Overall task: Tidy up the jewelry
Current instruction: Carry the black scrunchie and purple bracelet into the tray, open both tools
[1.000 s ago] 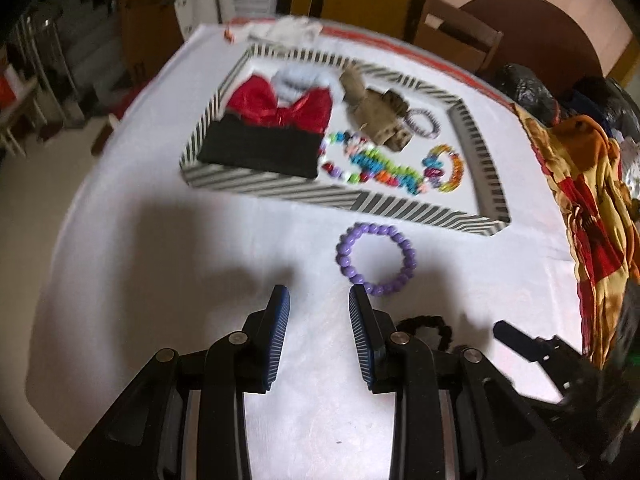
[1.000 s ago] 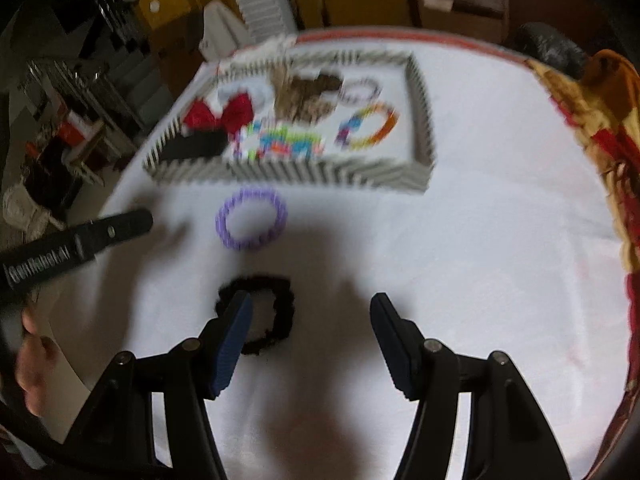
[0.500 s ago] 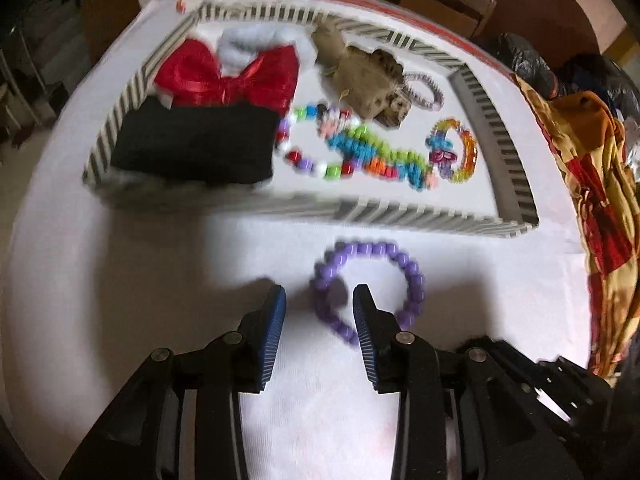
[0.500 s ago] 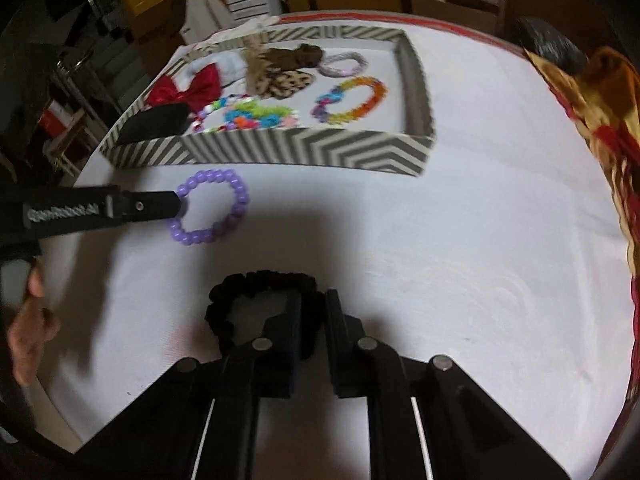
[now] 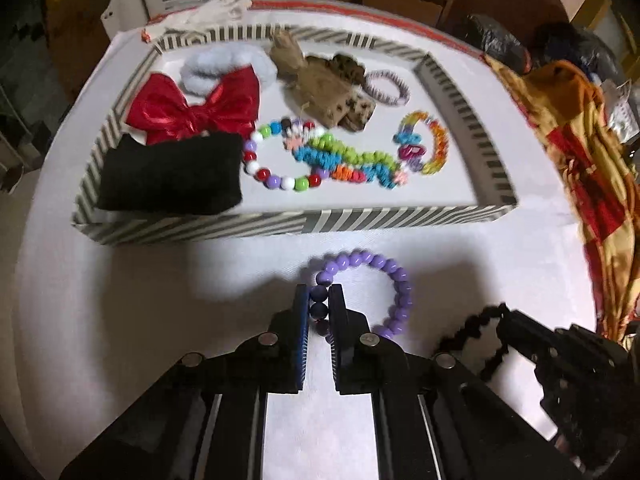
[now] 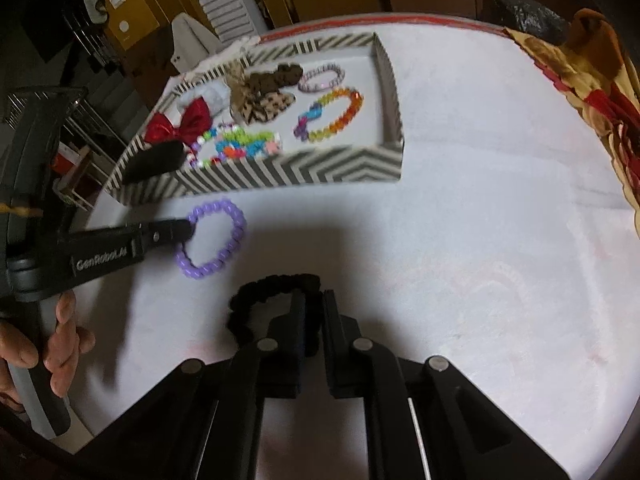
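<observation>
Purple bracelet: our left gripper, apart a second ago, is closing on its beads.
Black scrunchie: our right gripper now clenches it.
Next: both to the near striped tray.

A grey-and-white striped tray holds a red bow and rainbow bracelet; outside lie a purple bracelet and black scrunchie.

Both angle steeply down: the left hand-held gripper closing, the right hand-held gripper clamped tight.
</observation>
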